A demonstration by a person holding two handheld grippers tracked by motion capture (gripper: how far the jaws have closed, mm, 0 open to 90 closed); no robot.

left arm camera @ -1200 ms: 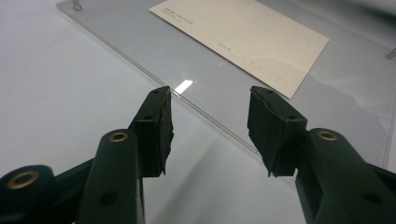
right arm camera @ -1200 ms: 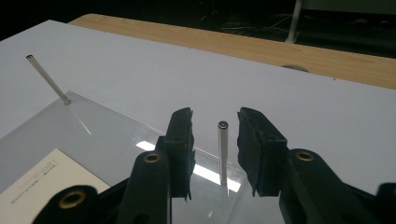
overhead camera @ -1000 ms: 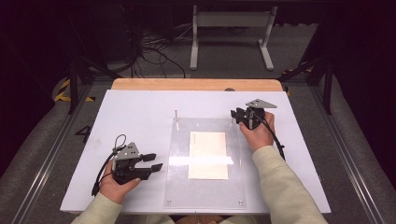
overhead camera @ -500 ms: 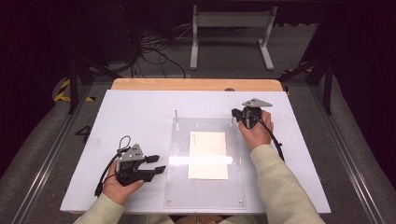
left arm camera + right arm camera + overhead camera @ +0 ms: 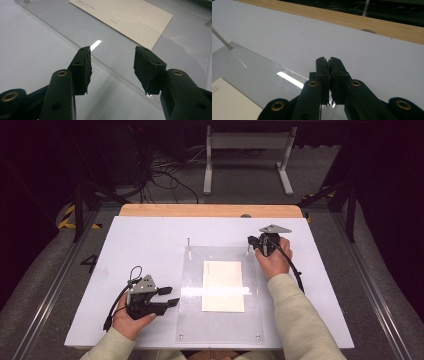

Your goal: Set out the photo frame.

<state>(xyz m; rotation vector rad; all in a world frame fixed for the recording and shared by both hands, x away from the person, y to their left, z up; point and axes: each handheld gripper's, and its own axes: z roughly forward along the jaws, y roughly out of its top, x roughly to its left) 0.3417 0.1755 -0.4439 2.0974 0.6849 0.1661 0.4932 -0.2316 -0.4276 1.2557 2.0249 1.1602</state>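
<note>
White surface [image 5: 150, 250] is backed by dark floor; left claw [image 5: 172, 296] is held wide, right claw [image 5: 255, 241] pressed closed beside the clear sheet [image 5: 192, 320].

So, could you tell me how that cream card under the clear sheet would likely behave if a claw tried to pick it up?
The postcard looks thin and flat, so it is probably light and would flex when lifted by one edge. It seems to lie under the clear acrylic sheet, so it likely can't be pinched until that is raised. Lying flush, its edges may be hard to catch.
</note>
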